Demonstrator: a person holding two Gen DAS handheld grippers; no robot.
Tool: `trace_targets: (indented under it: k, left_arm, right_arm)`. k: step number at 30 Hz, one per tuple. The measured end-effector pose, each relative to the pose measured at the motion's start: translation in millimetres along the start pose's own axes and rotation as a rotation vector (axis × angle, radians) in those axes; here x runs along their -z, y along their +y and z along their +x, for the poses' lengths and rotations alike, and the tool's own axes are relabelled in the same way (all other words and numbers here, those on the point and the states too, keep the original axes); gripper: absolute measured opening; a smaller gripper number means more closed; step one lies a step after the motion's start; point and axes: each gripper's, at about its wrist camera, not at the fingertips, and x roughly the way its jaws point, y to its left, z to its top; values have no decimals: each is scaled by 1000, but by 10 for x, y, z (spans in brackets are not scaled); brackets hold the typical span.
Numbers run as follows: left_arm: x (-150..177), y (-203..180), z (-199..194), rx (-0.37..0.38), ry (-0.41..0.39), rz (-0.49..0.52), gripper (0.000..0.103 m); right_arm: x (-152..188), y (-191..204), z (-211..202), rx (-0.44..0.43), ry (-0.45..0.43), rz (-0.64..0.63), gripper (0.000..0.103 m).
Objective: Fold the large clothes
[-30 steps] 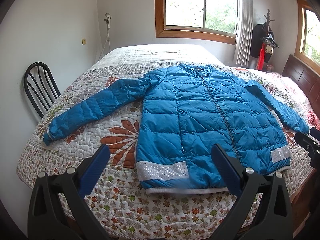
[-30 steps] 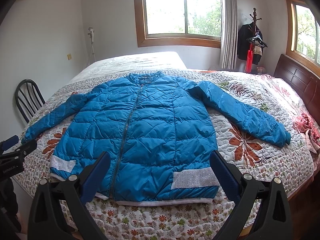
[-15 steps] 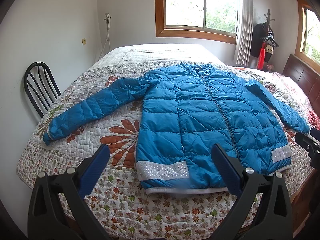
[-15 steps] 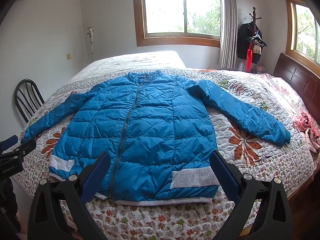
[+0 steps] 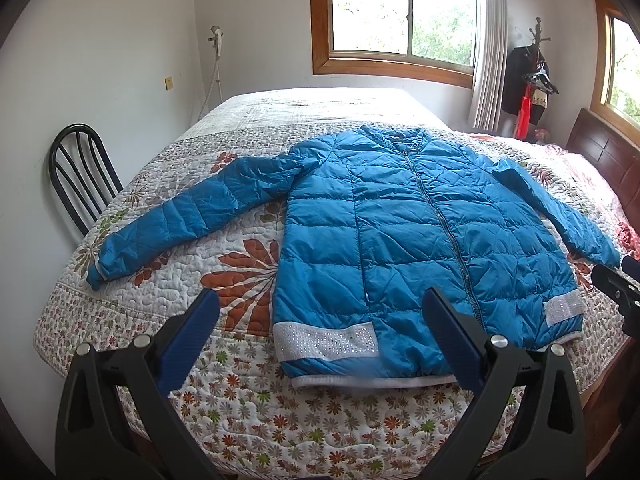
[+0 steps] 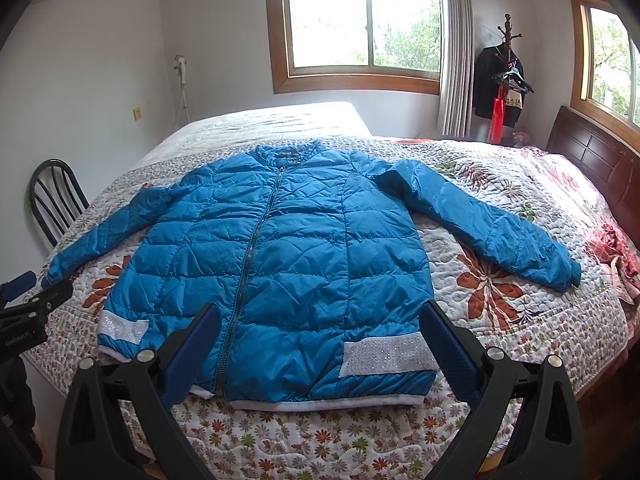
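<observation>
Small white lettering on the left tongs (image 6: 24, 308) is too blurred to read.

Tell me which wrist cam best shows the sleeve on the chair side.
Left wrist: the chair-side sleeve lies whole, shoulder to cuff, near the frame's middle. In the right wrist view that sleeve sits foreshortened at the left edge, near the left hand-held gripper.

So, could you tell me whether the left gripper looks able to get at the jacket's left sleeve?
Probably yes: the left gripper is open, and the sleeve lies flat on the quilt with nothing between them.
</observation>
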Motion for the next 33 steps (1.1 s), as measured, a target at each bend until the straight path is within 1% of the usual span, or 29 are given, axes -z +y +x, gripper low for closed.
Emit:
trace_targets:
  k: [17,23,27,33]
  left_arm:
    - [21,-37,70,-5,11,6,100]
    - [-31,-70,148,24,17,1,100]
    - [-139,-64,252,52,24,-22,100]
    - [-402,-98,555,20,34,-30,100]
  right_arm:
    - [-13,-18,77,2,14,0,99]
    - [-85,-85,198,-14,25,1,99]
    - [-184,-259,331,-23,35,38,99]
    - [-367,-766,628,0,66,137,99]
